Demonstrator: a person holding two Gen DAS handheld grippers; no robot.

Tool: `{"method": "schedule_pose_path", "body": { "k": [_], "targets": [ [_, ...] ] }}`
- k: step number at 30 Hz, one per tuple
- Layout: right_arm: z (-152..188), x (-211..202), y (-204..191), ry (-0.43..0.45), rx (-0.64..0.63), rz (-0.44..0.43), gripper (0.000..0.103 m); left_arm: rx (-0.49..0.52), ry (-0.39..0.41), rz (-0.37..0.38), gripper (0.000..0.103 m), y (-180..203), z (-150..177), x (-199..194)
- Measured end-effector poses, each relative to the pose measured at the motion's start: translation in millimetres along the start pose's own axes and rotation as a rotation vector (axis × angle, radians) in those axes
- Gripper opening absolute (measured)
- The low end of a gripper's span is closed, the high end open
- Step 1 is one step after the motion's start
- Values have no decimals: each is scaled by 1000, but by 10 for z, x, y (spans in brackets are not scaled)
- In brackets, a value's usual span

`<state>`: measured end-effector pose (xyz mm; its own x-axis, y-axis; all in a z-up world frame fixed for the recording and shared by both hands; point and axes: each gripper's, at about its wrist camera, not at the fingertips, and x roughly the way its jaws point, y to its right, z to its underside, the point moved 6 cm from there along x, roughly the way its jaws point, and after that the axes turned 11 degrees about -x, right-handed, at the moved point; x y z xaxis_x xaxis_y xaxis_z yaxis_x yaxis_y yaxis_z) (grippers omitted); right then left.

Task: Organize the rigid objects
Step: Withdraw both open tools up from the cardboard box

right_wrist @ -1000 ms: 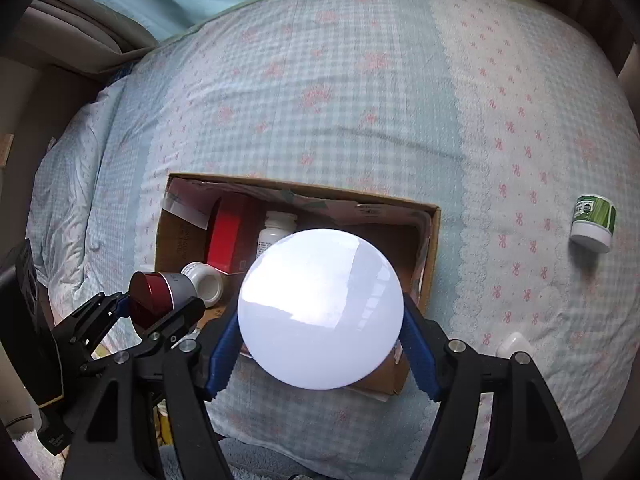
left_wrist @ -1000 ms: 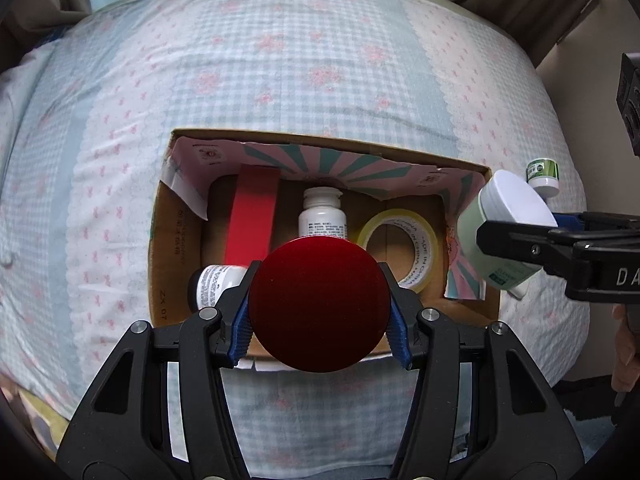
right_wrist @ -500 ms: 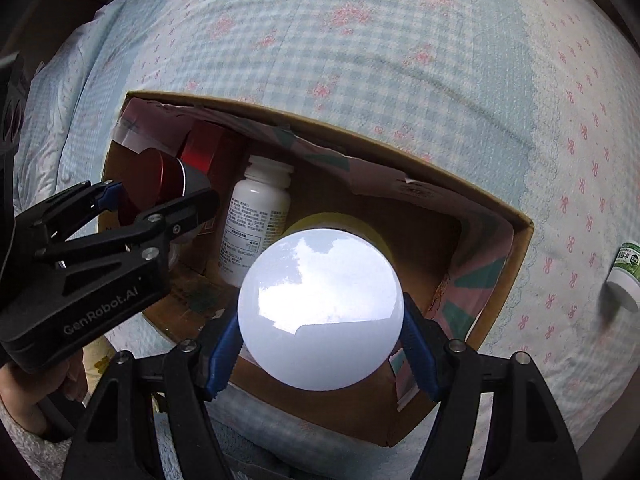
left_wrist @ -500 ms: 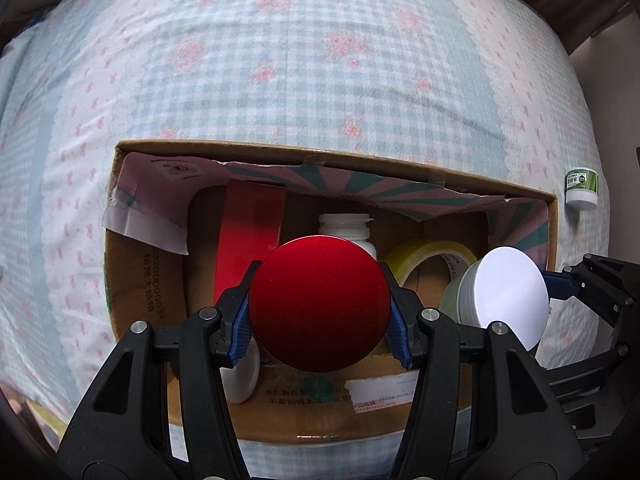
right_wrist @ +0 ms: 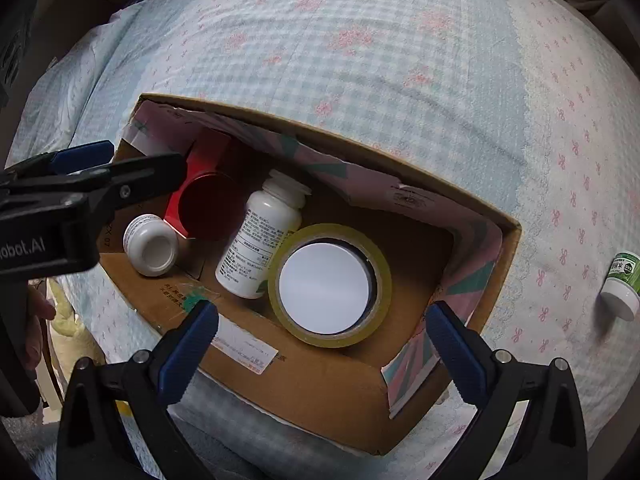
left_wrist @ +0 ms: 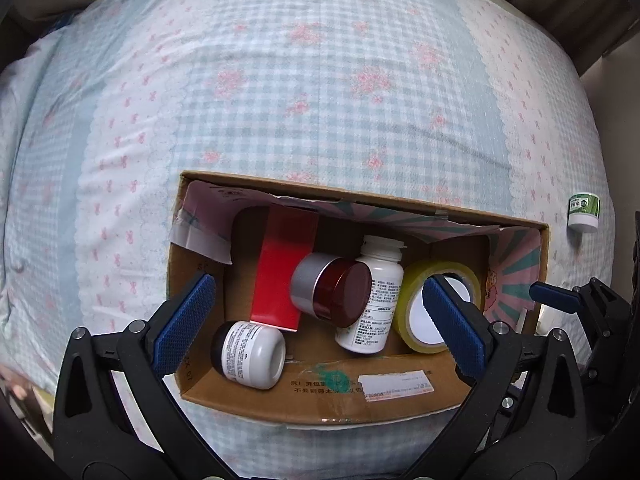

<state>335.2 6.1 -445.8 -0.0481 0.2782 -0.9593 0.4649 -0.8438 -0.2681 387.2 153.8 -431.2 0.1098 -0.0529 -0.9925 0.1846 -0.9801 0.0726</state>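
Note:
An open cardboard box (left_wrist: 400,400) (right_wrist: 312,396) lies on the bed. Inside it are a red carton (left_wrist: 280,276), a red-lidded jar (left_wrist: 336,296) (right_wrist: 208,208) on its side, a white pill bottle (left_wrist: 376,300) (right_wrist: 264,236), a small white jar (left_wrist: 250,354) (right_wrist: 150,246) and a yellow tape roll (left_wrist: 464,280) (right_wrist: 384,280) with a white-lidded jar (right_wrist: 324,288) standing in its hole. My left gripper (left_wrist: 320,324) is open and empty over the box's front. My right gripper (right_wrist: 320,352) is open and empty above the tape roll.
A small green-and-white jar (left_wrist: 584,212) (right_wrist: 622,280) lies on the checked bedspread (left_wrist: 320,80) to the right of the box. The left gripper's body (right_wrist: 60,208) crosses the left of the right wrist view. Dark curtains hang at the far corners.
Both grippers opened. The red-lidded jar dropped from the left gripper into the box; the white-lidded jar dropped from the right gripper into the tape roll's hole. Both grippers pulled back slightly.

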Motion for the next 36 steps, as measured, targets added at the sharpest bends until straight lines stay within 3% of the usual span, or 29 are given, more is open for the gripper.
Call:
{"method": "schedule_pose_path", "body": {
  "k": [9,19,29,36],
  "targets": [
    [139,-399,-110,72,33,23,103,-4,83,8,103,-84,187,-507],
    [392,-1019,-289,214,122,90,103,54,144,37,103,-166,599,-1159],
    [991,-1526,-259,296,236,131,103,159,236,93,103,37,1020,-1738],
    [1663,-1932,220,348,354,180,103,260,322,117,103,623,1409,-1965]
  ]
}}
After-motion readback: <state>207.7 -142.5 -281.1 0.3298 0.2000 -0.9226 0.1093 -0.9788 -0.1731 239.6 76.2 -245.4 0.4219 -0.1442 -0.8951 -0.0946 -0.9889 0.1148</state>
